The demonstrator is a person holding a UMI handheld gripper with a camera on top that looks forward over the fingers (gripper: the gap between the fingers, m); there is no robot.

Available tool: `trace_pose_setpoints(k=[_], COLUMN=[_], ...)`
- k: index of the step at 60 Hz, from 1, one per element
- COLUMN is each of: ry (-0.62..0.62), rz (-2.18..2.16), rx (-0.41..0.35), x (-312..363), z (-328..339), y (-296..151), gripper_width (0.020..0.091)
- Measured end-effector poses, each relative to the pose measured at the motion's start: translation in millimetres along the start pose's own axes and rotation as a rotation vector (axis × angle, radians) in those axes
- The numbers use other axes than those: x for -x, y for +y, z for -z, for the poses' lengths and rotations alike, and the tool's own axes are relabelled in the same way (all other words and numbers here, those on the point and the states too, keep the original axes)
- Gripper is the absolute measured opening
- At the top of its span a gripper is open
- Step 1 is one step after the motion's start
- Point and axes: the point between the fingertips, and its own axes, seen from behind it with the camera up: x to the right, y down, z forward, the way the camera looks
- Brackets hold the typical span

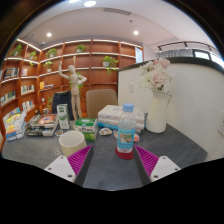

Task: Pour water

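Gripper view: claw [112, 163] wide apart, water bottle [125, 133] standing between pink pads [79, 159], not yet pinched. Could tip on the counter [110, 172] if bumped, spilling near the white cup [72, 142].

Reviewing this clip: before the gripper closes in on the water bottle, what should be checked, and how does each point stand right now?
1. Gripper open: ok, the pink pads stand wide apart.
2. Bottle upright on the grey table: ok.
3. Bottle lined up with the fingers: ok, it stands just ahead, slightly toward the right finger.
4. Bottle cap off for pouring: cannot tell.
5. Receiving cup upright and within reach: ok, it stands beside the bottle, ahead of the left finger.
6. Room around the bottle: ok, the white vase stands farther back.
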Motion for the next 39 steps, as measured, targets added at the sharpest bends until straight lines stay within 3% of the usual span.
trace_pose_setpoints(k=[20,39], ry=[-0.036,-0.075], rz=[0.003,0.031], rx=[-0.042,-0.086], x=[28.7,56.6], z=[106.9,142.8], y=[-15.4,-27.3], gripper_width=[0.0804,0.0805])
